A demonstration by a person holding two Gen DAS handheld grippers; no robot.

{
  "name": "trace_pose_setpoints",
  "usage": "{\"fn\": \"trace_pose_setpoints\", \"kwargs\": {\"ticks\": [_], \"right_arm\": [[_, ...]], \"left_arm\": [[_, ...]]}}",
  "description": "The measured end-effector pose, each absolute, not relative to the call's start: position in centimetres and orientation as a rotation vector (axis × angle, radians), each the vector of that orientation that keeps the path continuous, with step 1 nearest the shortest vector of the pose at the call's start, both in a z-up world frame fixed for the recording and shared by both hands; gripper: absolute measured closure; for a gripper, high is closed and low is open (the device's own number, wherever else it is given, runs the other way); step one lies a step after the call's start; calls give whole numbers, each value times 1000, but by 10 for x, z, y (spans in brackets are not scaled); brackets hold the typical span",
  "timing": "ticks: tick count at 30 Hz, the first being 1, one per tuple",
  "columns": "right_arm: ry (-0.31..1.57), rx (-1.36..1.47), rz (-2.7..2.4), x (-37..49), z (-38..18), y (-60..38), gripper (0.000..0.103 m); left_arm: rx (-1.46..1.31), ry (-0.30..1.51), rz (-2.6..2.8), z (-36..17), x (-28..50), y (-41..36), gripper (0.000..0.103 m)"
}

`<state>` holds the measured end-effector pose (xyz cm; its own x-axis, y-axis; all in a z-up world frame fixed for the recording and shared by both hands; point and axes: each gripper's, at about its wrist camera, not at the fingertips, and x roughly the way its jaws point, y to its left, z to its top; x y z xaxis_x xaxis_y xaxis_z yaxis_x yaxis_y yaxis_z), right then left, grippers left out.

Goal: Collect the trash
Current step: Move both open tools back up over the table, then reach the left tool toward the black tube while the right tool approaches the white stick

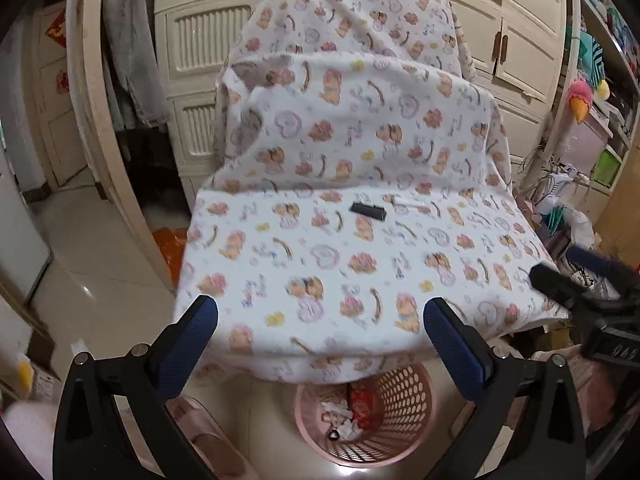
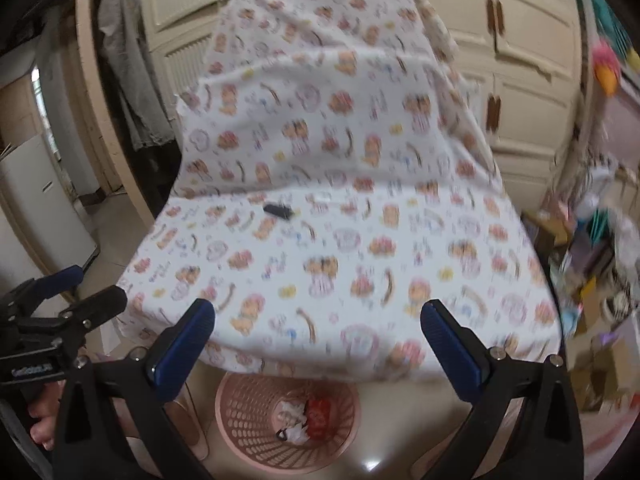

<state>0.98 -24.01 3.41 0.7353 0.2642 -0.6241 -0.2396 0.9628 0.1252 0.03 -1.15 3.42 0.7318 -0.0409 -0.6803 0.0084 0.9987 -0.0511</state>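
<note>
A pink perforated basket stands on the floor just below the front edge of a surface covered by a cartoon-print cloth. Inside it lie a red wrapper and crumpled white paper. On the cloth, towards the back, lie a small black object and a thin white item. My left gripper and right gripper hover side by side above the basket, both open with nothing between their fingers.
Cream wardrobe doors stand behind the covered surface. Cluttered shelves and boxes crowd the right side. A white appliance and tiled floor lie on the left. A pink slipper sits beside the basket.
</note>
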Motion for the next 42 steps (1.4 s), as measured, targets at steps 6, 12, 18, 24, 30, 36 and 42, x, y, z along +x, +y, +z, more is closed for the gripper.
{"fn": "trace_pose_setpoints", "kwargs": {"ticks": [6, 12, 18, 24, 30, 36, 42], "right_arm": [[590, -59, 314, 32, 76, -236, 0], [563, -96, 319, 70, 87, -238, 0], [602, -83, 318, 113, 75, -245, 0], [662, 21, 311, 145, 44, -262, 1], [795, 123, 290, 176, 14, -282, 8], [853, 193, 308, 187, 3, -286, 12], [893, 168, 352, 188, -4, -271, 35]], "left_arm": [[-69, 740, -18, 61, 32, 0, 1], [-62, 730, 2, 69, 69, 3, 1], [-9, 726, 4, 70, 104, -11, 1], [-9, 714, 20, 54, 134, -18, 1], [-68, 861, 34, 7, 163, -15, 1], [-206, 926, 45, -9, 186, -11, 1], [-264, 973, 32, -14, 209, -26, 2]]}}
